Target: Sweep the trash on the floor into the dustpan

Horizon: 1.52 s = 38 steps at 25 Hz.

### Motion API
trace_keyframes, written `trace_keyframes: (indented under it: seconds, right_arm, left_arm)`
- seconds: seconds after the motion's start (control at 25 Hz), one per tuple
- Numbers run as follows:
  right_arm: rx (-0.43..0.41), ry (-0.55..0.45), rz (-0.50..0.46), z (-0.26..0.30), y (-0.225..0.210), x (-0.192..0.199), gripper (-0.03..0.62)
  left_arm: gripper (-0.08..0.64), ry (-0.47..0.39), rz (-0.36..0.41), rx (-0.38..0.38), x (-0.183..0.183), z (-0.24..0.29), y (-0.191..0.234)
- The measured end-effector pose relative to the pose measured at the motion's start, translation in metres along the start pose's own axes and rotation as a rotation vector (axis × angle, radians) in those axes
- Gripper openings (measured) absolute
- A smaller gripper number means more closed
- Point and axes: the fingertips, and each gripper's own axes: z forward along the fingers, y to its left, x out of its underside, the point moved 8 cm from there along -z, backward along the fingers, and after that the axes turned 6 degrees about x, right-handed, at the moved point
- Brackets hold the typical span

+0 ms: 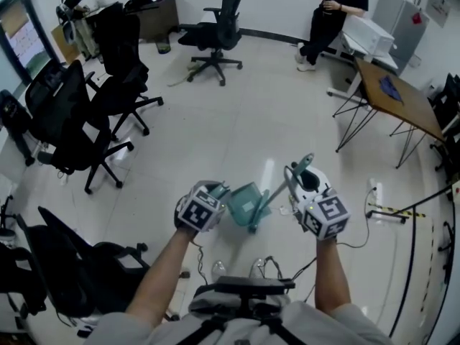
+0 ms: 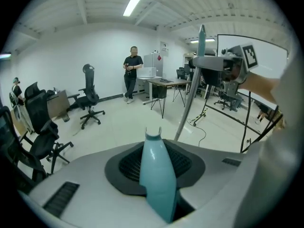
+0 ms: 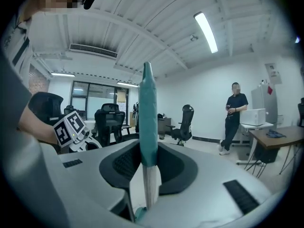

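Note:
My left gripper (image 1: 218,194) is shut on the teal handle of the dustpan (image 1: 246,203), which hangs above the floor between my hands. The left gripper view has that handle (image 2: 158,176) pinched between the dark jaw pads and pointing forward. My right gripper (image 1: 293,178) is shut on the broom (image 1: 272,195); its silver shaft slants down toward the dustpan and its teal grip (image 1: 305,162) sticks up. That grip (image 3: 147,118) stands upright between the jaws in the right gripper view. No trash is visible on the floor.
Black office chairs (image 1: 108,99) stand at the left and at the back (image 1: 218,31). A person (image 1: 332,16) stands at the far right by a wooden table (image 1: 395,95). Cables and a power strip (image 1: 377,196) lie on the floor at the right.

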Motion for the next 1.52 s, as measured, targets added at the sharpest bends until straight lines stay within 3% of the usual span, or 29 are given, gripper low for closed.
trace_keyframes:
  seconds: [0.44, 1.08, 1.36, 1.52]
  right_arm:
    - [0.116, 0.018, -0.011, -0.031, 0.001, 0.004, 0.091]
    - [0.235, 0.075, 0.017, -0.062, -0.016, 0.022, 0.091]
    - [0.394, 0.101, 0.074, -0.095, -0.071, 0.056, 0.091]
    - [0.435, 0.128, 0.094, -0.110, -0.123, 0.082, 0.091]
  left_arm:
    - [0.104, -0.062, 0.075, 0.005, -0.037, -0.003, 0.002]
    - [0.106, -0.055, 0.110, 0.064, -0.042, 0.021, -0.007]
    - [0.106, 0.037, 0.190, 0.131, -0.039, 0.081, 0.005]
    - [0.106, 0.114, 0.251, 0.171, -0.048, 0.125, -0.011]
